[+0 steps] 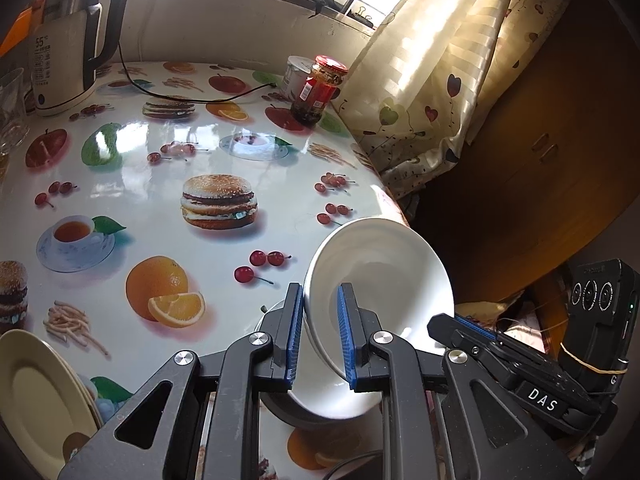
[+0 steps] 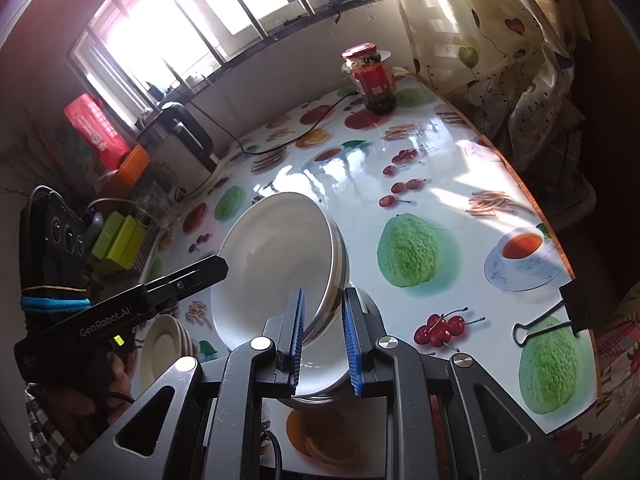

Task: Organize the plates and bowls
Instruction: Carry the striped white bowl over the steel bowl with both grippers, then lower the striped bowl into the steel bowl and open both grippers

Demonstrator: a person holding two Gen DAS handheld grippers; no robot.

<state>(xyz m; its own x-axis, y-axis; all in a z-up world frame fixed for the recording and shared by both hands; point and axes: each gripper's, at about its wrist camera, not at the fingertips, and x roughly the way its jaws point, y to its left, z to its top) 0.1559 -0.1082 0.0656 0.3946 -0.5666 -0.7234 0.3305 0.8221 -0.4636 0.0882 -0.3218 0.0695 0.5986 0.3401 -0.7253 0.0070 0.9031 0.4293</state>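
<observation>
A stack of white bowls (image 1: pixel 384 276) is held tilted over the near edge of the fruit-print table (image 1: pixel 160 168). My left gripper (image 1: pixel 318 336) straddles the rim of the top bowl, one blue pad inside and one outside. My right gripper (image 2: pixel 322 340) straddles the stack's rim (image 2: pixel 280 264) from the other side, pads on either side of several rims. A metal bowl (image 2: pixel 368 304) shows behind the stack. Cream plates (image 1: pixel 44 396) are stacked at the near left, also in the right wrist view (image 2: pixel 164 344).
An electric kettle (image 1: pixel 68 44) with its cord stands at the far left. A red-lidded jar (image 1: pixel 320 88) and a white tub (image 1: pixel 296 76) stand at the far edge. A curtain (image 1: pixel 432 80) hangs right of the table. A binder clip (image 2: pixel 560 312) grips the tablecloth edge.
</observation>
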